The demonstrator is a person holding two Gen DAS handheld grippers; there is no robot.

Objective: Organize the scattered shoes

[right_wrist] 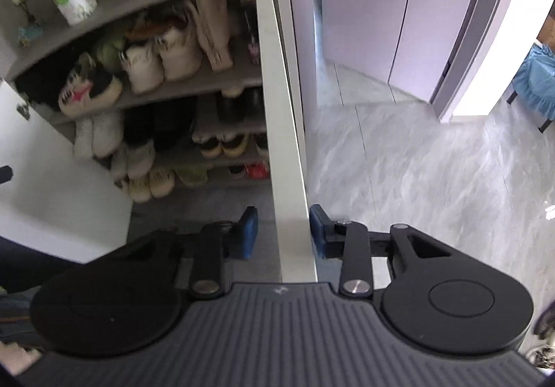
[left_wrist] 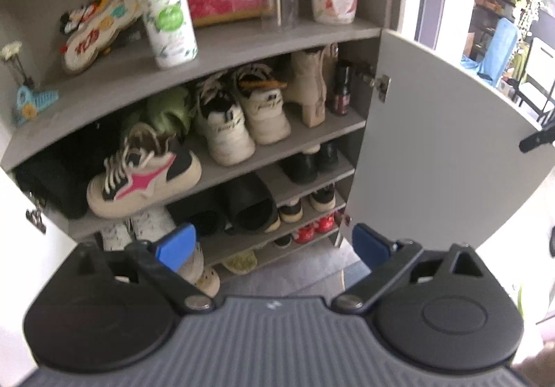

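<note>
Left gripper spread, empty, facing shoe cabinet. Right gripper spread, straddling cabinet door edge.

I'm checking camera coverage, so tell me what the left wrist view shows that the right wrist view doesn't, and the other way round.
Only the left wrist view shows the open left gripper empty, the door hinge and the inner door face.

Only the right wrist view shows the right gripper straddling the cabinet door's edge, pads apart, and the marble floor.

Both show the spray bottle and pink-star sneaker on the shelves.
</note>
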